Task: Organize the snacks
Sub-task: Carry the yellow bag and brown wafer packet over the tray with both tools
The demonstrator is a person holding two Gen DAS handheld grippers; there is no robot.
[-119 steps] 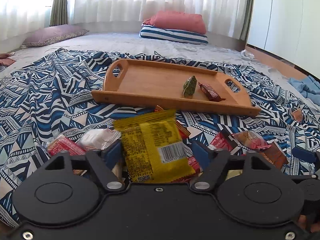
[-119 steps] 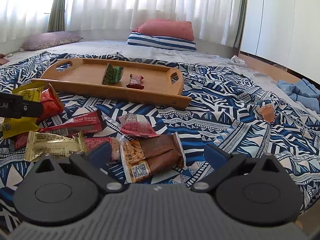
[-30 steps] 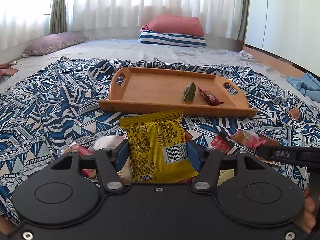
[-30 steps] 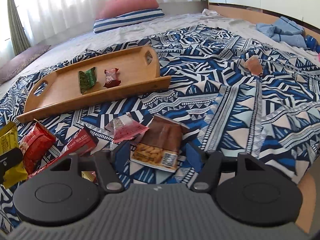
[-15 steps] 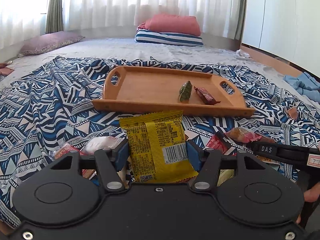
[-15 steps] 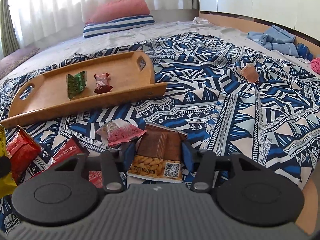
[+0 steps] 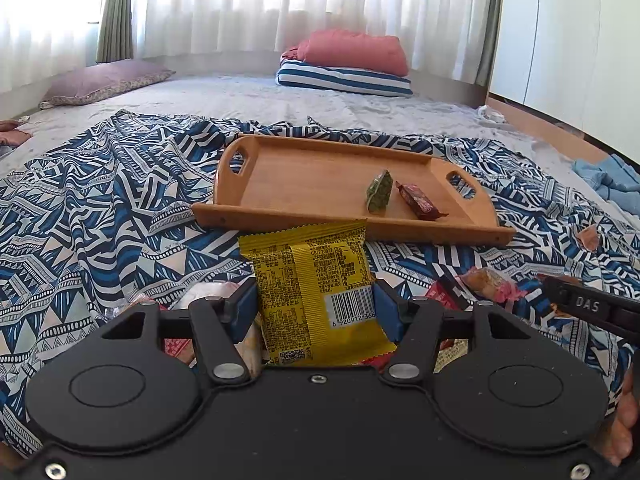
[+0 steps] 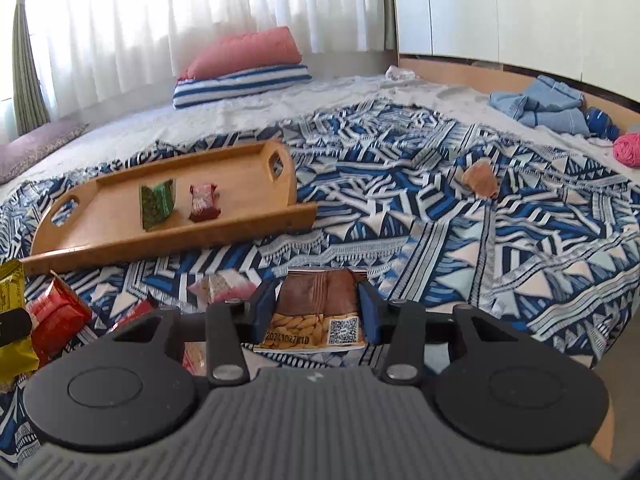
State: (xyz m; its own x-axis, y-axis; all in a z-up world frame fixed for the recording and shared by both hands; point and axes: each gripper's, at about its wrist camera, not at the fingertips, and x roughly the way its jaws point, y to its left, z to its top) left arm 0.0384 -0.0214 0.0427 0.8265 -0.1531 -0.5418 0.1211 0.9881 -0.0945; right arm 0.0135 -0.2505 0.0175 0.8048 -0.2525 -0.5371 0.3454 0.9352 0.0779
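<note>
Only two snacks sit in the wooden tray (image 7: 304,184) so far, a green packet (image 7: 379,192) and a dark red bar (image 7: 420,201) toward its right end. The rest lie on the patterned blanket (image 7: 100,208) off the tray's near edge, so most of the job is left. Left tongs (image 7: 316,312) grip a yellow packet (image 7: 316,292), same as a second ago. Right tongs (image 8: 316,312) have just been closing and now pinch the brown almond packet (image 8: 320,308), which lay loose between them before.
</note>
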